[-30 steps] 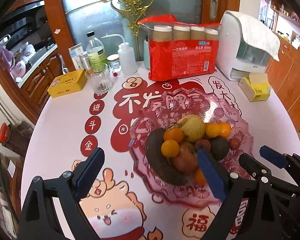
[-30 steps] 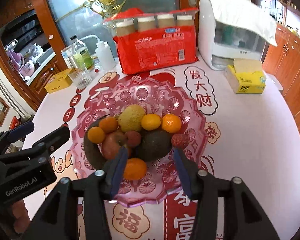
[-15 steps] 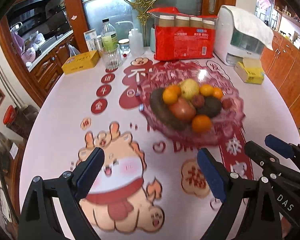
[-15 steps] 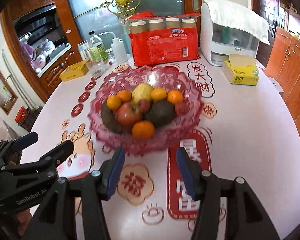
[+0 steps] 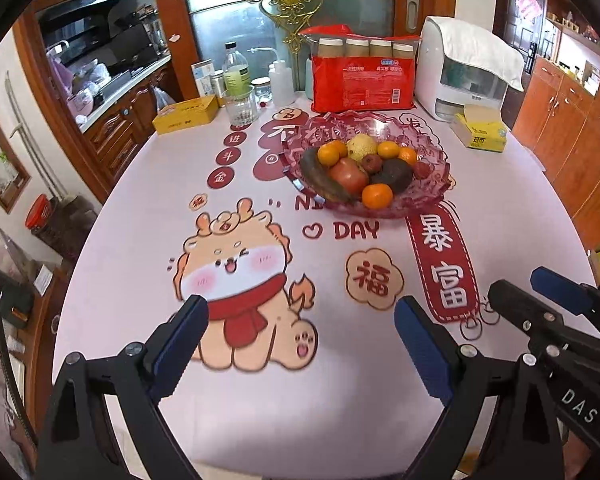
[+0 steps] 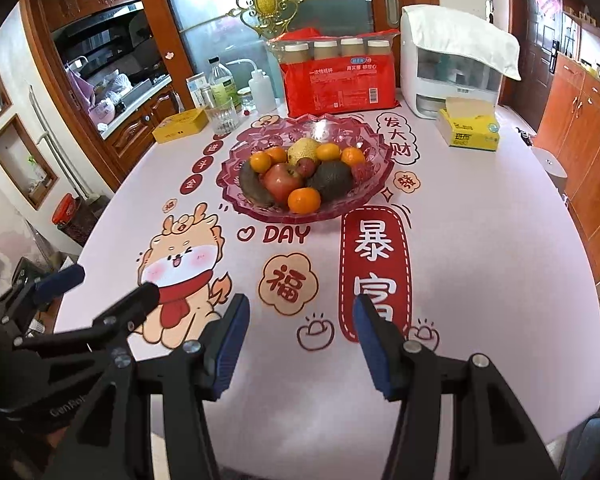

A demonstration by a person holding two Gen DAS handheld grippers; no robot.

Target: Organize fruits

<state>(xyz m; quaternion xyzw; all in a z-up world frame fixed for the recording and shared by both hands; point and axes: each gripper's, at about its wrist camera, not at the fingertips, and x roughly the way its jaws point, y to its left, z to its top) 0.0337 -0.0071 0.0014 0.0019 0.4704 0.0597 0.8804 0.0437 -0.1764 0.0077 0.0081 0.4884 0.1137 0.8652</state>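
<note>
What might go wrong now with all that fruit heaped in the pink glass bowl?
1. The front orange mandarin sits low at the edge of the pile in the pink glass bowl; a nudge could probably roll it out.
2. The clear drinking glass stands close behind the bowl; a wide reach might tip it.
3. Both tools, left and right, are empty and side by side; they could bump.

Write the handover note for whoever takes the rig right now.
Left claw: open, empty, over the near table.
Right claw: jaws just opened further, nothing between them, also over the near table.
Fruit: all piled in the pink bowl mid-table: oranges, apple, avocado, banana, pear.
Done: no fruit lies loose on the table.
Left: seemingly nothing; check the pile.
</note>
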